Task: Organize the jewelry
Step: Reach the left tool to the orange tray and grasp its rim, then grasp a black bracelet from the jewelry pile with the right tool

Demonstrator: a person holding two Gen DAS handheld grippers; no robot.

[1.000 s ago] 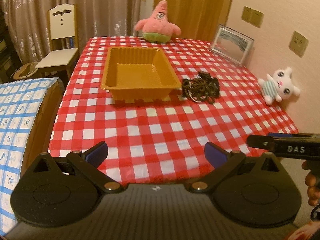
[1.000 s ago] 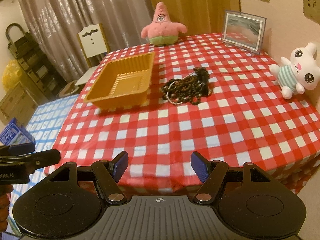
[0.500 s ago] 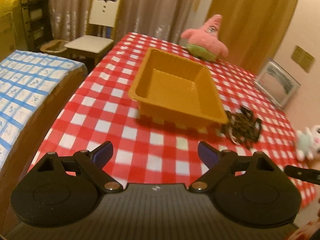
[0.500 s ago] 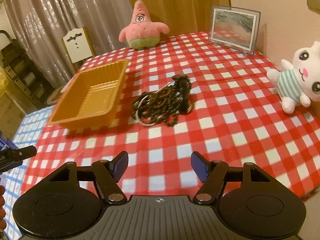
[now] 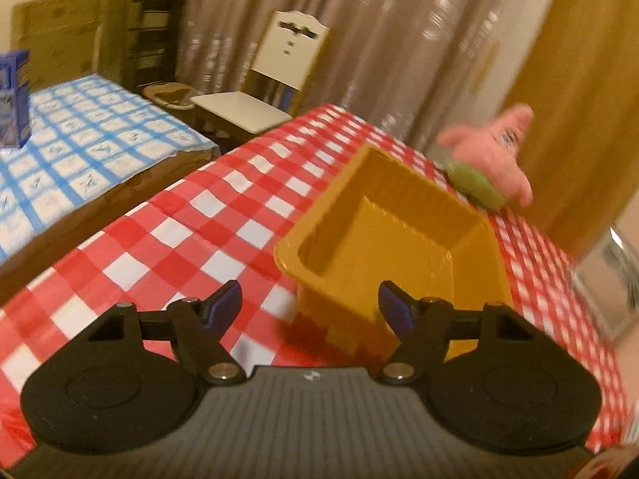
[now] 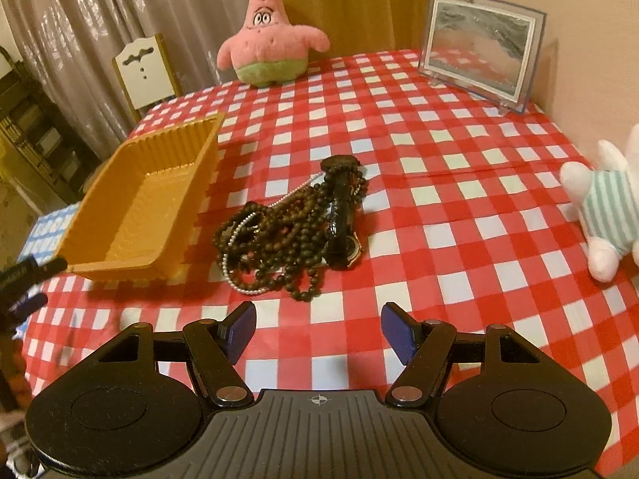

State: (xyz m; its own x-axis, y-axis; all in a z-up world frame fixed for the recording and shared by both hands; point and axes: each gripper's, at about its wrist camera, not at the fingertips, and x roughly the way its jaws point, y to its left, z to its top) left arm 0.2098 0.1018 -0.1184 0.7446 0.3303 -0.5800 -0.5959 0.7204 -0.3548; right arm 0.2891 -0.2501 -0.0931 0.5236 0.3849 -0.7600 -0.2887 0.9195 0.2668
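A tangled pile of dark bead strands (image 6: 279, 235) with a black-strapped watch (image 6: 341, 215) and a pearl string lies on the red checked tablecloth (image 6: 439, 199). Left of it stands an empty orange tray (image 6: 139, 207). My right gripper (image 6: 317, 327) is open and empty, just short of the pile. In the left wrist view, the tilted left gripper (image 5: 309, 307) hovers at the near corner of the tray (image 5: 399, 231). Its jaws are closing, with that corner between them and neither pad visibly pressing. The left gripper (image 6: 48, 281) also shows at the right wrist view's left edge.
A pink star plush (image 6: 267, 40) sits at the table's far edge, a framed picture (image 6: 479, 48) at the back right, a white plush (image 6: 611, 207) at the right. A chair (image 5: 279, 72) and a blue-checked surface (image 5: 80, 139) with a blue box (image 5: 14, 99) lie left.
Both grippers came forward and down over the table. The left one rolled and swung to the tray's near corner while its jaws narrowed. The right one closed in on the jewelry pile.
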